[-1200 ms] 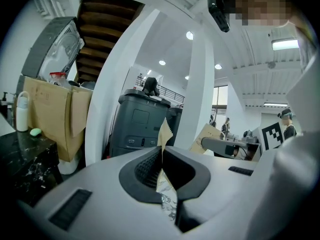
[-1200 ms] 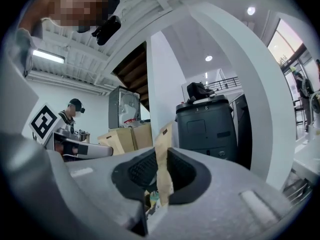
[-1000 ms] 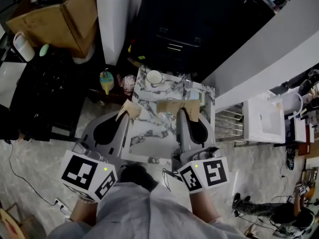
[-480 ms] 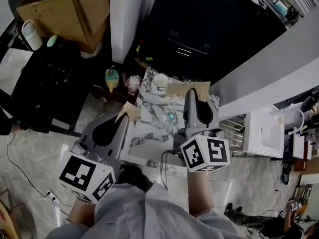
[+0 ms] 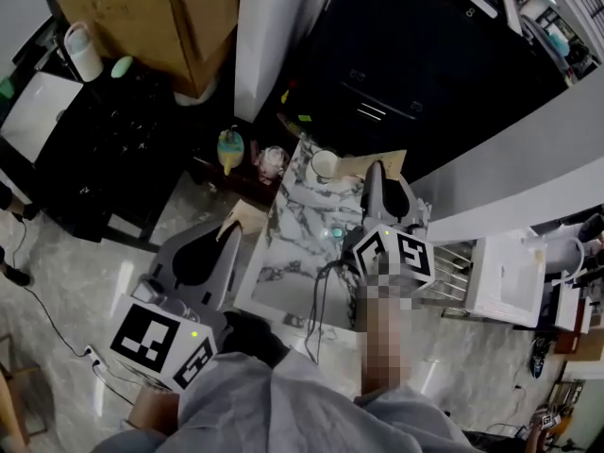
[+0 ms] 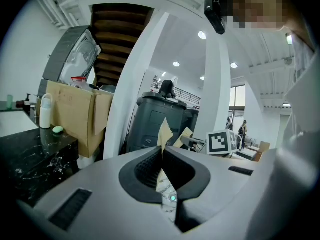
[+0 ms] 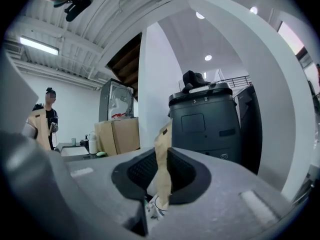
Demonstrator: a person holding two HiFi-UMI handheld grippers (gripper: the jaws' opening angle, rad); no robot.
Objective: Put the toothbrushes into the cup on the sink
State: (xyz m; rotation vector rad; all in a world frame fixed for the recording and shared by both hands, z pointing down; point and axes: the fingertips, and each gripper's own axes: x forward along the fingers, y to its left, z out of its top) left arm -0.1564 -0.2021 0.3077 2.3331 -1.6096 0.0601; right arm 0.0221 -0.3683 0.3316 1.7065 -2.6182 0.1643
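A marble sink counter [image 5: 288, 253] lies ahead, with a white cup [image 5: 325, 165] at its far end and a small teal spot [image 5: 335, 233] in the basin. My right gripper [image 5: 370, 164] reaches over the far end just right of the cup, its tan pads [image 7: 162, 154] pressed together with nothing seen between them. The cup's rim [image 7: 159, 204] shows just below those jaws. My left gripper [image 5: 241, 217] hangs at the counter's left edge, its pads [image 6: 163, 134] also together and empty. No toothbrush shows in any view.
Behind the counter stands a dark bin [image 5: 396, 74] beside a white pillar [image 5: 274, 36]. A cardboard box [image 5: 160, 17] and a white bottle [image 5: 83, 53] sit on a black counter [image 5: 94, 140] at left. Small bottles [image 5: 229, 147] stand on the floor. A person [image 7: 47, 119] stands far off.
My right gripper has moved forward from the counter's near side to its far end beside the cup. The left gripper has stayed at the left edge.
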